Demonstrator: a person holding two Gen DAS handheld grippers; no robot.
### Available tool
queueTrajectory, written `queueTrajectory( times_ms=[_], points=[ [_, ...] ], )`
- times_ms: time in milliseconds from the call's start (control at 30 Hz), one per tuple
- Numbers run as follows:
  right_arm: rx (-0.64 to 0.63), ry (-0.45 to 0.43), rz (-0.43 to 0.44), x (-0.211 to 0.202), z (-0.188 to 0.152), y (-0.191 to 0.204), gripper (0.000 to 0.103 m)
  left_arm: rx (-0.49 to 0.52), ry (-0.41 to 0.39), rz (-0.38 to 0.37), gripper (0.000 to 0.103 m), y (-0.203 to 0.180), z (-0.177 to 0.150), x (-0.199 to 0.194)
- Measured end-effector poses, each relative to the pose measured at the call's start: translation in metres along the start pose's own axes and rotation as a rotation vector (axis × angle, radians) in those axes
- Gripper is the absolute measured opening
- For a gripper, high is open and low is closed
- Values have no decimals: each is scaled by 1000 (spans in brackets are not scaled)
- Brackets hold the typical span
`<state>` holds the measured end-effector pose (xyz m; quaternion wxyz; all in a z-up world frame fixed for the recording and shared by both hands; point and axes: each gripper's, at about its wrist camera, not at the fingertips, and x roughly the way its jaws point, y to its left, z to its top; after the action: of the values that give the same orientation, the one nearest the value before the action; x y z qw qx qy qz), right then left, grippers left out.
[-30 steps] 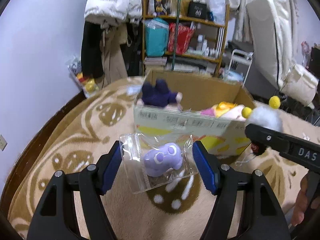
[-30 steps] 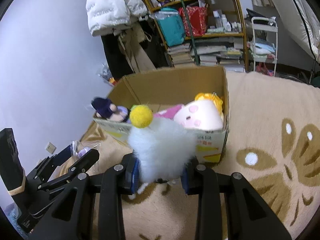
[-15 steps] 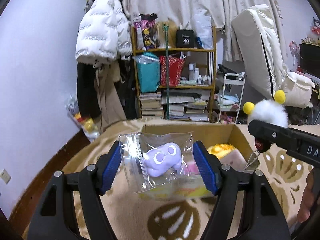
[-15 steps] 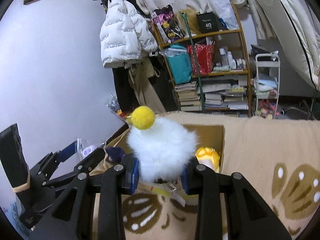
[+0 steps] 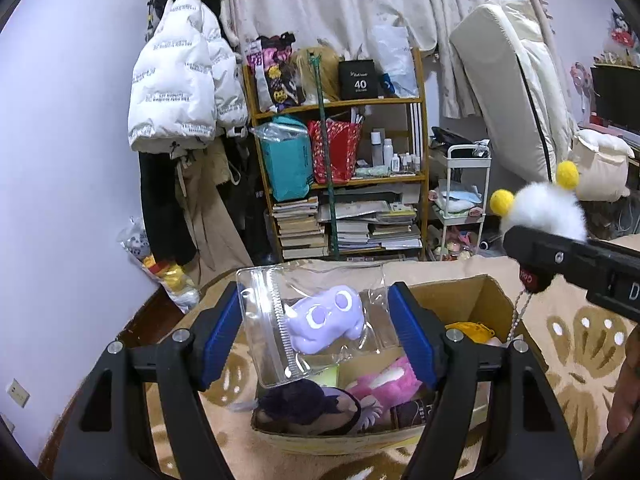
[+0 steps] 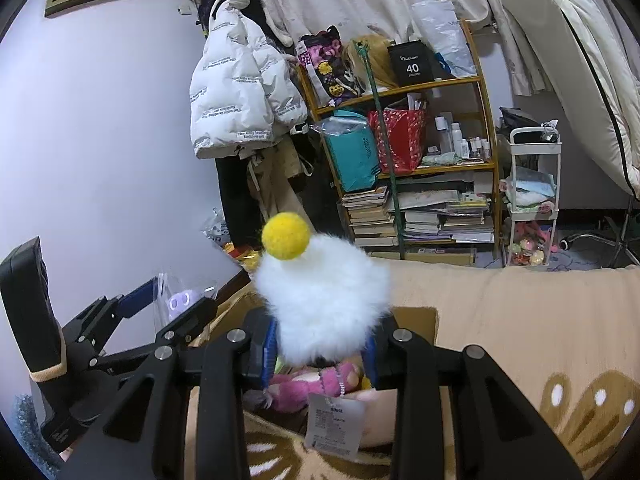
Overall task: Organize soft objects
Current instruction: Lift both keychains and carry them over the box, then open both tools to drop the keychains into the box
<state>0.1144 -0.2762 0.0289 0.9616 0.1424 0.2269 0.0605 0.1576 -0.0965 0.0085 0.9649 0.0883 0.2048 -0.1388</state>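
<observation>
My left gripper (image 5: 316, 336) is shut on a clear zip bag holding a small purple plush (image 5: 326, 322) and holds it above the open cardboard box (image 5: 486, 298). The box holds a dark purple plush (image 5: 308, 406), a pink plush (image 5: 386, 382) and a yellow toy (image 5: 468, 328). My right gripper (image 6: 322, 350) is shut on a fluffy white plush with yellow pom-poms (image 6: 324, 296), also over the box; its paper tag (image 6: 334, 426) hangs on a bead chain. The white plush also shows at the right of the left wrist view (image 5: 540, 210). The left gripper with its bag shows at the left of the right wrist view (image 6: 176, 304).
The box sits on a beige patterned blanket (image 5: 580, 344). Behind stand a cluttered wooden shelf (image 5: 340, 184), a hanging white puffer jacket (image 5: 180, 84), a small white trolley (image 5: 466, 184) and a leaning white mattress (image 5: 516, 96). A bag of toys (image 5: 160, 268) lies by the left wall.
Both grippers have risen and moved forward from in front of the box to above its opening, each still holding its plush. The box now lies below the fingers.
</observation>
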Motion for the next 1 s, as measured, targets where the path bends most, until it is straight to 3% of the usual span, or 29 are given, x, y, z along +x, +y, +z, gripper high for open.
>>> queueTrajectory(
  times_ms=[167,367,500,800,1000],
  points=[
    [8,38,1,14,-5,-7,38,-13,75,9,74,2,-8,21],
    [-2,127,-1,31,-23,-8,39,8,92,42,77,0,-17,27],
    [-8,151,-3,35,-30,-7,41,-8,92,58,91,5,-16,25],
    [-8,152,-2,23,-36,-6,64,-34,90,89,100,15,-15,6],
    [-35,110,-45,-1,-35,5,94,-54,81,100,101,21,-20,-20]
  ],
)
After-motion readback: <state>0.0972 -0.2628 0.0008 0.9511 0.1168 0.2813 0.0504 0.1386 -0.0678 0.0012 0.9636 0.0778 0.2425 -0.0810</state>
